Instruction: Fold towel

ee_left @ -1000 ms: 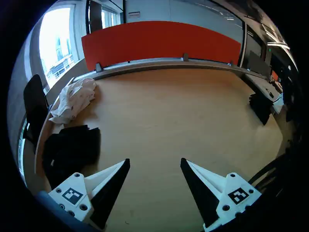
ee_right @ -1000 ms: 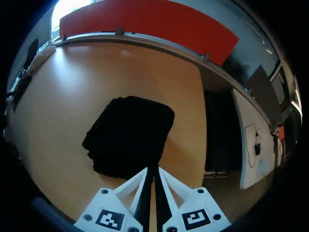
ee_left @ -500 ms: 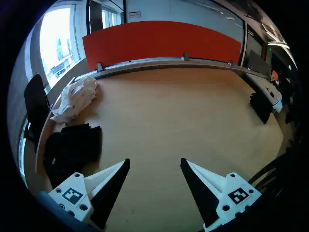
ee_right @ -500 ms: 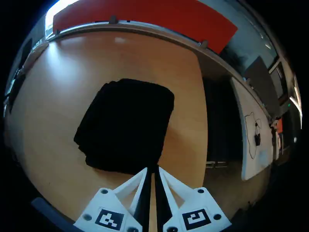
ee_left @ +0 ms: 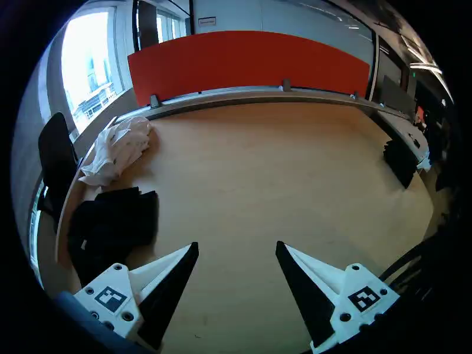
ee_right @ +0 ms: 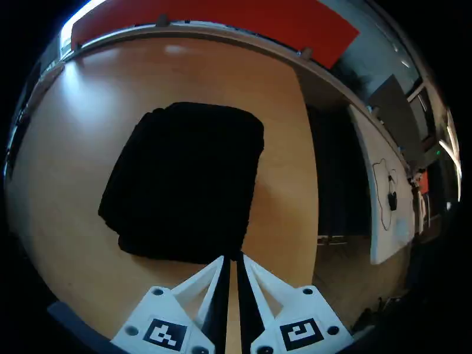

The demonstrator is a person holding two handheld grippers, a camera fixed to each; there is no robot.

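1. Towel (ee_right: 183,183), black and folded into a thick, roughly square pad, lies flat on the wooden table (ee_right: 65,153), at the middle of the right gripper view and reaching toward 9 o'clock.
2. One corner of the towel points to 6 o'clock and meets the tips of the right gripper (ee_right: 236,259).
3. The right gripper's two white fingers are drawn almost together, with a thin slit between them, and their tips pinch that near corner.
4. At 12 o'clock in the right gripper view an orange-red partition (ee_right: 236,17) stands along the table's far edge. At 3 o'clock, beyond the table's side edge, is a pale desktop (ee_right: 392,218) with a thin cable on it.
5. The left gripper (ee_left: 236,245) hangs over bare wood with its fingers spread wide apart, clamped on nothing.
6. In the left gripper view a crumpled white cloth (ee_left: 118,150) lies at 10 o'clock near the table's edge.
7. A heap of black fabric (ee_left: 112,221) lies at 8 o'clock, just beside the left-hand finger and apart from the white cloth.
8. A black chair (ee_left: 56,156) stands at 9 o'clock, past the table's edge, under a bright window (ee_left: 88,71) at 10 o'clock.
9. A small dark item (ee_left: 401,162) sits at 3 o'clock by the table's edge, too small to tell what it is.
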